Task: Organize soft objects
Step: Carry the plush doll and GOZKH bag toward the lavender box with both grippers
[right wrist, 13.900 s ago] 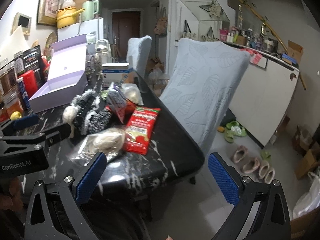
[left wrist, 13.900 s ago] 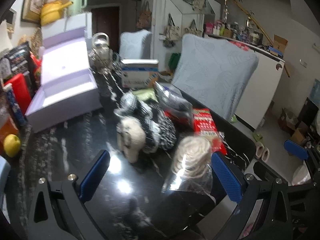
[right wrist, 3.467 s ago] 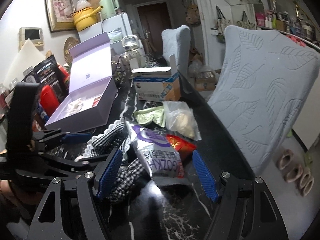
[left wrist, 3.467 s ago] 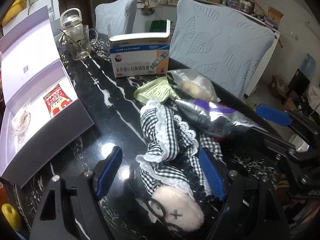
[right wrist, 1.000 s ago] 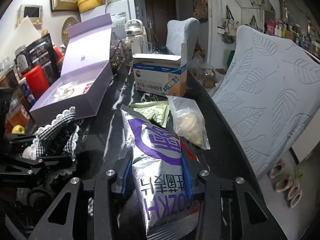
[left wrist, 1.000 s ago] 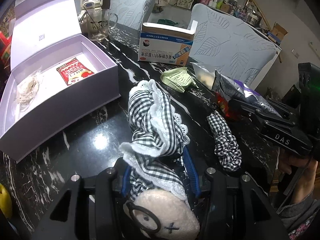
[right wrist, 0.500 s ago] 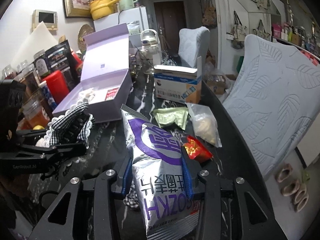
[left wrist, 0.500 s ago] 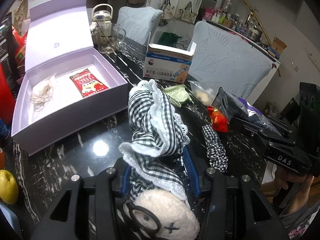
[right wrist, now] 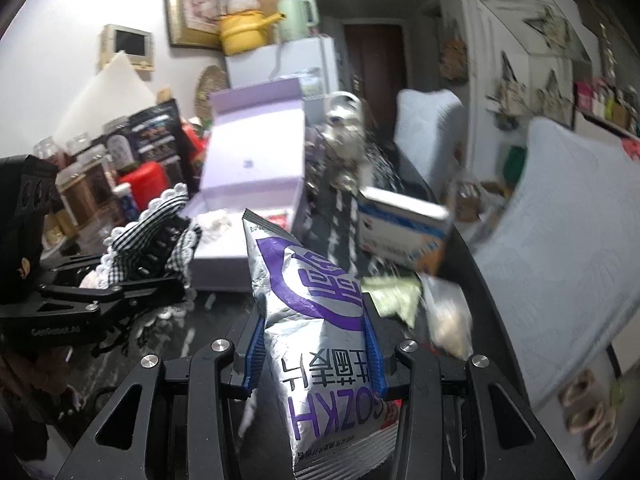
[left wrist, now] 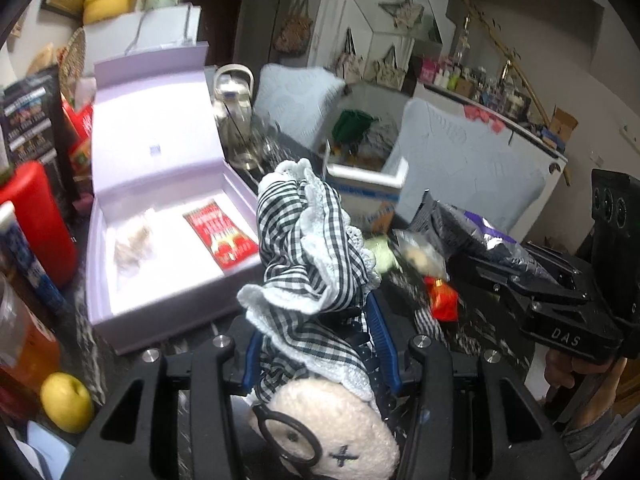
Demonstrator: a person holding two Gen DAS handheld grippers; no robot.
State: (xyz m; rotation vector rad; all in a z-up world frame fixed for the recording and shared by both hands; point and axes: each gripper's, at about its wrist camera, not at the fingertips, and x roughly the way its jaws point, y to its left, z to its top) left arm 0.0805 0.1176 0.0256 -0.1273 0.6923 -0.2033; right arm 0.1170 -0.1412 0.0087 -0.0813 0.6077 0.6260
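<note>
My left gripper (left wrist: 318,344) is shut on a plush doll in a black-and-white checked dress (left wrist: 308,248) and holds it above the dark table, just right of the open lilac box (left wrist: 160,208). The box holds a red snack packet (left wrist: 220,234) and a clear bag of pale stuff (left wrist: 130,242). My right gripper (right wrist: 314,344) is shut on a silver and purple snack bag (right wrist: 316,320), raised over the table. That bag also shows in the left wrist view (left wrist: 472,236). The lilac box (right wrist: 248,184) lies ahead of it to the left.
A red packet (left wrist: 442,300), a clear bag (left wrist: 420,256), a green packet (right wrist: 394,292) and a checked scrap (left wrist: 426,320) lie on the table. A blue-and-white carton (right wrist: 404,224) stands behind. A yellow fruit (left wrist: 66,402), red canister (left wrist: 34,220) and jars line the left. Chairs (right wrist: 560,216) stand right.
Both grippers have risen with their loads and swung toward the lilac box. The doll and the snack bag stay gripped.
</note>
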